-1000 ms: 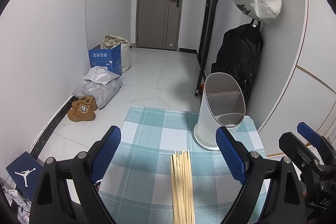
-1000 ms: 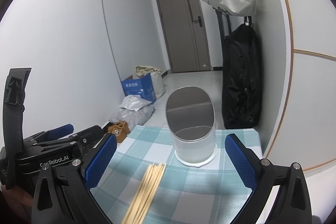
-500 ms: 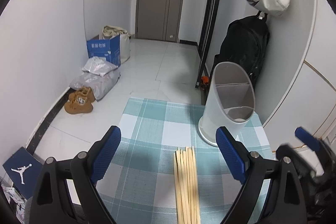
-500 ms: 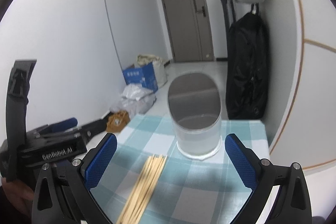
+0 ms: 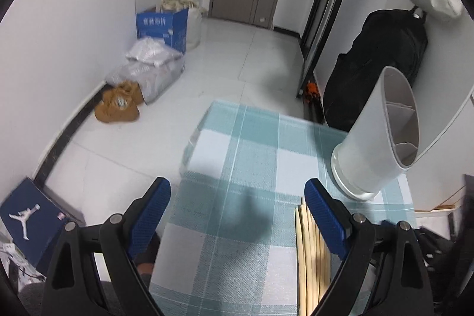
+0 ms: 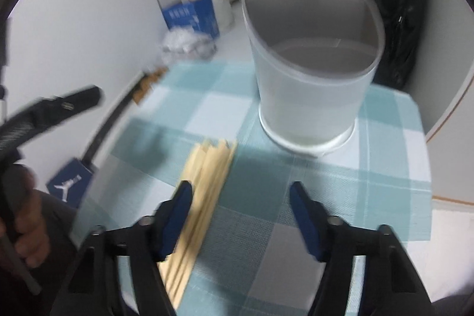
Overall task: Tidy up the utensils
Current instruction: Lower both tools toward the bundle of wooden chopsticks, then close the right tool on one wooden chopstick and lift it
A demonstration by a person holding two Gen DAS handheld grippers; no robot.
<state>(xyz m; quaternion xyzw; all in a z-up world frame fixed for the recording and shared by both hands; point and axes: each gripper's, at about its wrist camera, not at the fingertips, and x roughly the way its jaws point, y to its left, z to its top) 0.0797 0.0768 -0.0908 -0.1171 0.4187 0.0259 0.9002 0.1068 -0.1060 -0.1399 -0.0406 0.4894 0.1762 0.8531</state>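
Right wrist view: right gripper has dropped toward the chopsticks lying beside the holder on the surface, fingers closing yet pinching nothing; left gripper spread, empty.

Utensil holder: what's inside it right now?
The utensil holder shows only inner dividers and bare compartment walls; no utensils stick out. Its floor is hidden. The chopsticks lie on the tablecloth.

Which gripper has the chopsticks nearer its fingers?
The right gripper: its closing jaws have the chopsticks beside one finger. The left gripper frames bare cloth.
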